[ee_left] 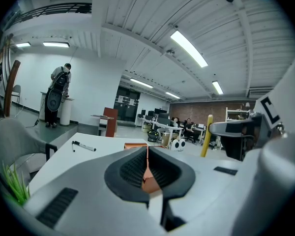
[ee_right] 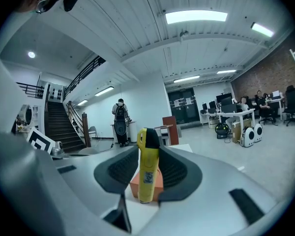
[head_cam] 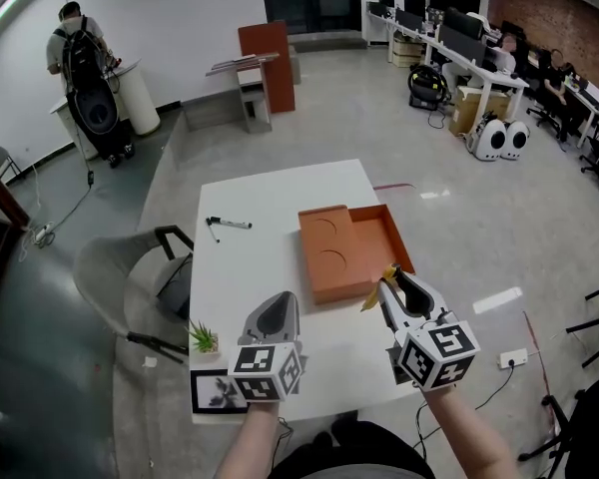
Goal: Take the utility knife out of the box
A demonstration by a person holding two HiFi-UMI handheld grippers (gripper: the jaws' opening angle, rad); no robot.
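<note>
Knife [head_cam: 371, 300] is out of the box [head_cam: 329, 252] by the look of it: the yellow handle sits in the right gripper [head_cam: 393, 289], just off the box's near corner and above the table [head_cam: 270, 193].

Head view:
- Box is open, with the flat orange lid lying over the left part and the bare tray showing behind and to the right. That's why the knife can come out without the lid being handled.
- Left gripper [head_cam: 280, 312] hovers near the table's front edge, well apart from the box. It's parked out of the way and has no job in this step.
- Pen [head_cam: 230, 224] lies further left and isn't involved.

Left gripper view:
- Jaws are pressed together with nothing between them. Only a sliver of orange box shows in line with the seam.
- Knife [ee_left: 206, 135] shows off to the right as a yellow bar standing up from the other gripper.

Right gripper view:
- Jaws pinch the knife [ee_right: 147, 168] across its handle, about mid-length. It stands roughly upright between the pads, with the black end on top.
- The mid-handle grip likely keeps it balanced and stops it pivoting.
- Box is directly behind and below the knife, so the gripper faces back toward it.

My read: extraction is basically done. What's left is carrying the knife clear and setting it down on bare table. Risk is low, since the grip looks square.
</note>
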